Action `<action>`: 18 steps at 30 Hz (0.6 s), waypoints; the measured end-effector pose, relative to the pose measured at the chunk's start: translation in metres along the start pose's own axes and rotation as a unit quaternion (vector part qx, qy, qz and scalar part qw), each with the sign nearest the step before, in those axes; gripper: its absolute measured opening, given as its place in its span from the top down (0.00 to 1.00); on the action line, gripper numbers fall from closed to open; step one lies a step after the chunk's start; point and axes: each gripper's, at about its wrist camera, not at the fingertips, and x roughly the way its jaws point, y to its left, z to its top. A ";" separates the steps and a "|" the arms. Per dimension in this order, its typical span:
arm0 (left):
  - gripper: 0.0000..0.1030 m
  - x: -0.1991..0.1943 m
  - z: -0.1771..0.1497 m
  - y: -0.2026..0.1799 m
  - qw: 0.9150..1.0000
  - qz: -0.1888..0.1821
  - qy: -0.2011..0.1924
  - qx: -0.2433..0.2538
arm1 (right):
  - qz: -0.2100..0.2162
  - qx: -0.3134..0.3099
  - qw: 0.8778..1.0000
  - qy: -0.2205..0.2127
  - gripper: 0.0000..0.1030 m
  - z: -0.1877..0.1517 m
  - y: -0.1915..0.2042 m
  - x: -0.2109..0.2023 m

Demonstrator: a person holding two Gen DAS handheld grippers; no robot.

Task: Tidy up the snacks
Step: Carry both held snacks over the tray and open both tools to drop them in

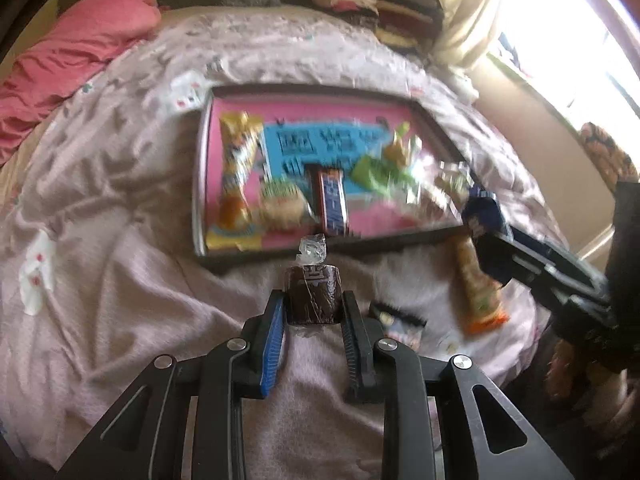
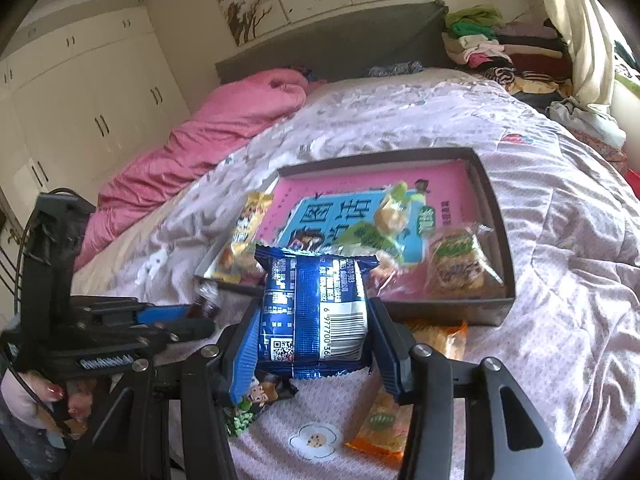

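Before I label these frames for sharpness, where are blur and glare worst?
Left wrist view: the tray and its snacks are smeared by motion blur, the window is blown out white, yet the brown candy stays sharp. Right wrist view: the blue packet is crisp, the tray's snacks soft; fisheye bends both.

Snacks in tray (image 1: 200,184) blurred, labels unreadable; orange packet (image 2: 380,424) partly hidden behind right gripper (image 2: 314,328).
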 end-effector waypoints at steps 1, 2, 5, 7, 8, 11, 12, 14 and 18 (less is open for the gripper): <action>0.73 -0.004 0.003 0.002 1.000 -0.001 -0.006 -0.005 | -0.002 0.002 1.000 -0.005 0.51 0.001 -0.002 -0.002; 0.73 -0.008 0.007 0.003 1.000 -0.003 -0.012 -0.009 | -0.003 0.004 1.000 -0.008 0.51 0.003 -0.003 -0.003; 0.73 -0.014 0.014 0.006 1.000 -0.005 -0.023 -0.016 | -0.008 0.012 1.000 -0.019 0.51 0.008 -0.009 -0.008; 0.73 -0.017 0.018 0.007 0.999 -0.004 -0.029 -0.017 | -0.014 0.013 0.999 -0.027 0.51 0.011 -0.012 -0.012; 0.73 -0.017 0.020 0.008 0.999 -0.004 -0.030 -0.019 | -0.017 0.013 0.999 -0.030 0.51 0.012 -0.014 -0.013; 0.73 -0.018 0.026 0.007 0.999 -0.006 -0.035 -0.021 | -0.029 0.012 0.999 -0.044 0.51 0.017 -0.019 -0.018; 0.73 -0.017 0.028 0.006 0.999 -0.006 -0.036 -0.019 | -0.030 0.013 0.998 -0.047 0.51 0.018 -0.021 -0.020; 0.73 -0.016 0.031 0.003 0.999 -0.007 -0.038 -0.019 | -0.033 0.018 0.998 -0.053 0.51 0.021 -0.025 -0.021; 0.73 -0.011 0.039 -0.003 0.999 -0.010 -0.040 -0.016 | -0.037 0.029 0.997 -0.060 0.51 0.028 -0.034 -0.022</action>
